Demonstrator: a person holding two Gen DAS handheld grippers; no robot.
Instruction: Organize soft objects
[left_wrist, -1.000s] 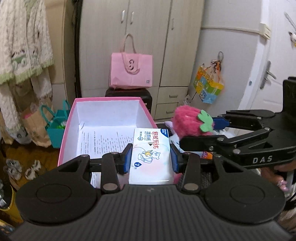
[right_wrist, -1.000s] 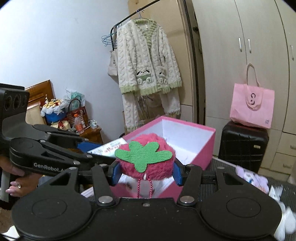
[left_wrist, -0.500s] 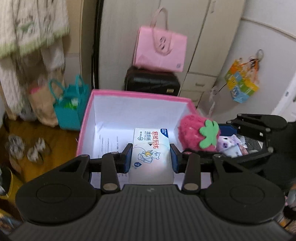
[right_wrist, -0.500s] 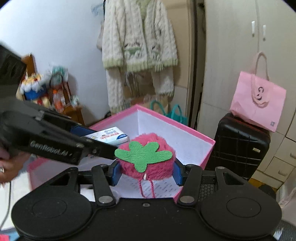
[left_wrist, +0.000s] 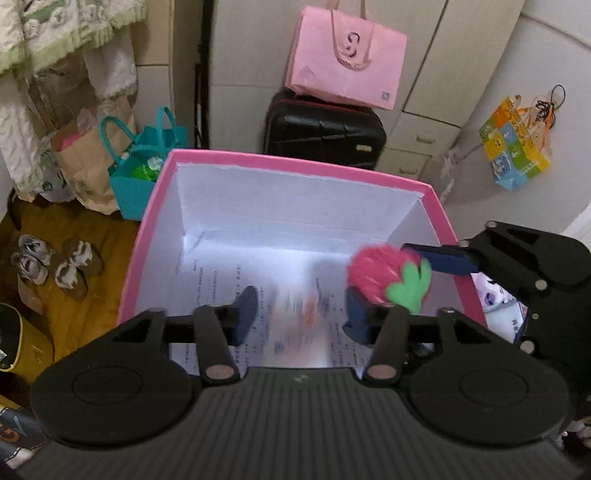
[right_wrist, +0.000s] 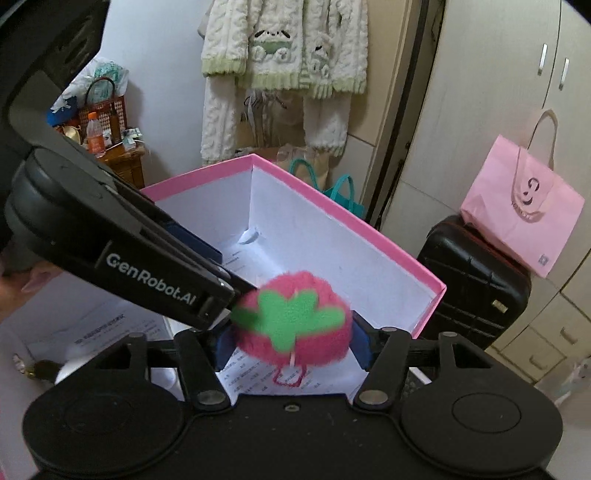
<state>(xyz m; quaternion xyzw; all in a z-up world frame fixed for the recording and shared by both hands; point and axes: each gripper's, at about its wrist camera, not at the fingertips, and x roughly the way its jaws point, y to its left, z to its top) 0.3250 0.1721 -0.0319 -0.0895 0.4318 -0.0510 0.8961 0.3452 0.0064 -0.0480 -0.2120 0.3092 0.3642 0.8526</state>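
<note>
Strawberry plush (right_wrist: 291, 319), pink and fuzzy with a green felt leaf, sits between the two blue pads of the right tool (right_wrist: 291, 341), which presses it from both sides; a thin pink loop hangs below it. In the left wrist view the same plush (left_wrist: 388, 277) hangs over the right side of the pink box (left_wrist: 147, 236), above its white interior.

Left tool (left_wrist: 299, 314) stands wide, its blue pads well apart with nothing gripped. Between them, low in the box, lies a blurred white packet (left_wrist: 295, 325) with red and blue print, too smeared to read. A printed paper sheet (left_wrist: 218, 277) covers the box floor.

Seen from the right wrist, the left tool's black body reaches in from the left, marked "GenRobot.AI", its tip just beside the plush.

Beyond the far wall of the box stands a black suitcase (left_wrist: 325, 129) with a pink paper bag (left_wrist: 347, 62) on top. A teal tote (left_wrist: 144, 166) sits on the floor to the far left, near a pair of shoes (left_wrist: 55, 266). A cream knitted cardigan (right_wrist: 284, 48) hangs at the far wall.
</note>
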